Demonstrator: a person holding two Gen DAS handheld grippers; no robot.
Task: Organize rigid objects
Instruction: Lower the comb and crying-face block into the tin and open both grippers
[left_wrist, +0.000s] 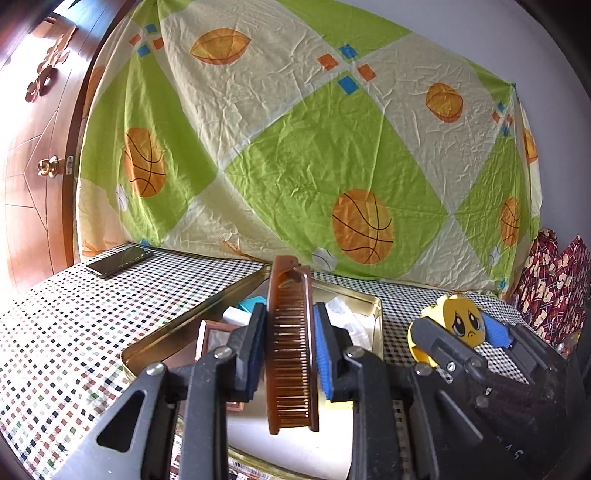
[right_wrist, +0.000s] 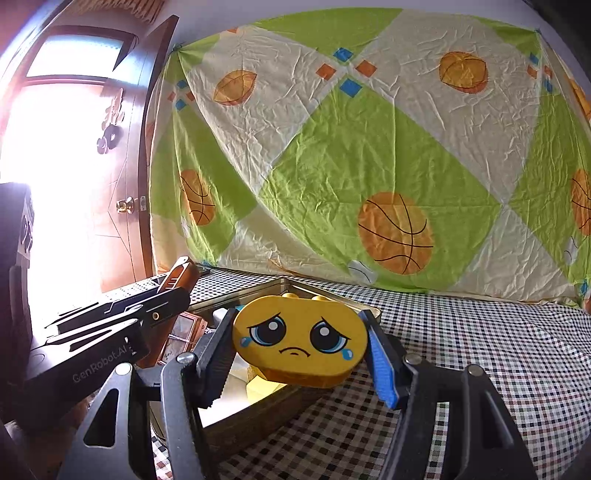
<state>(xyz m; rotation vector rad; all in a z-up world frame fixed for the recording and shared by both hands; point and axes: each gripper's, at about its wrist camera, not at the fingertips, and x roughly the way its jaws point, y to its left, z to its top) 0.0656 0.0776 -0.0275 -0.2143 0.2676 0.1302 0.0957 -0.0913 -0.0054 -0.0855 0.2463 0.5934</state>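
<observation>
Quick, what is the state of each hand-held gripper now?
Left hand-held gripper: closed on the brown comb.
Right hand-held gripper: closed on the yellow sad-face block.

right gripper (right_wrist: 300, 345): gripping the yellow block by its two ends, above the near edge of the tin
yellow block (right_wrist: 300, 341): showing a sad, teary cartoon face to the camera, tilting slightly
metal tin (right_wrist: 291, 286): lying open on the checkered cloth (right_wrist: 480, 350), holding small items
left gripper (right_wrist: 177, 291): reaching in from the left, clamping a brown comb (right_wrist: 181, 275)
background: a sheet with basketball prints (right_wrist: 369, 166) hanging behind; a wooden door (right_wrist: 110, 206) standing at left
</observation>
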